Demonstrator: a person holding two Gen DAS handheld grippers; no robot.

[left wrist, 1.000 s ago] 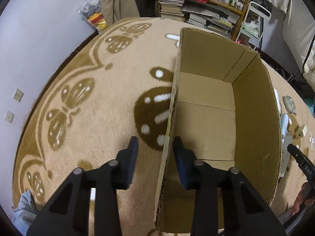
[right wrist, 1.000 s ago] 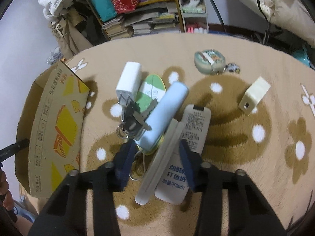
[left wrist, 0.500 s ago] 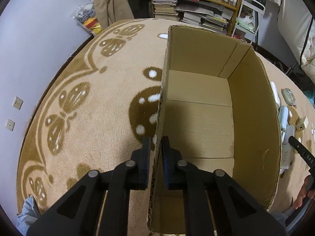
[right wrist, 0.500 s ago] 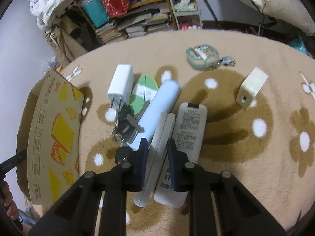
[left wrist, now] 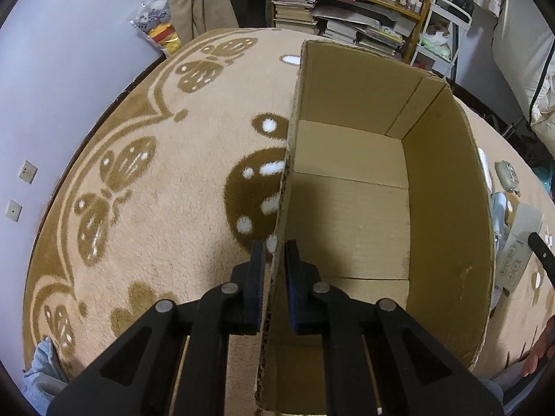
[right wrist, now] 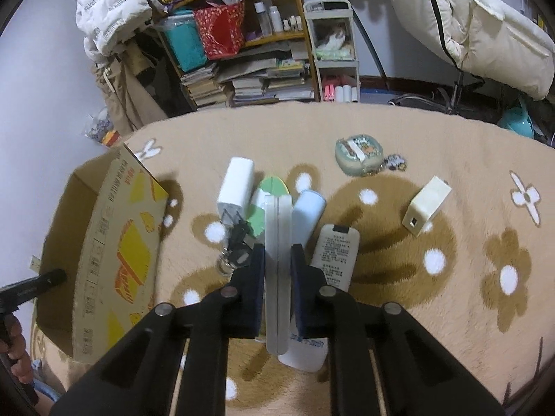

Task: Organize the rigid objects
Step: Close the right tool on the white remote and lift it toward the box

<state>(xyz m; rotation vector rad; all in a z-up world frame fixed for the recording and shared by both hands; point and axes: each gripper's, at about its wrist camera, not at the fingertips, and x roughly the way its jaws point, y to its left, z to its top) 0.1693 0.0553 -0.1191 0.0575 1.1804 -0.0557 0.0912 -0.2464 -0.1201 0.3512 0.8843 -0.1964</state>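
Slim white slab [right wrist: 276,270] between tongs [right wrist: 277,260]

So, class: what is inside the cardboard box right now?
Nothing shows inside the cardboard box: its bare floor and inner walls are visible. The nearest corner is covered by the left tool, shut on the box wall, so that part cannot be checked.

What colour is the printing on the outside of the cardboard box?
Yellow blocks with red lettering on the cardboard box, clearest in the right wrist view.

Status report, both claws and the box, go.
Left claw clamped on cardboard box wall. Right claw closing, shut on white remote. Box empty, path unobstructed.
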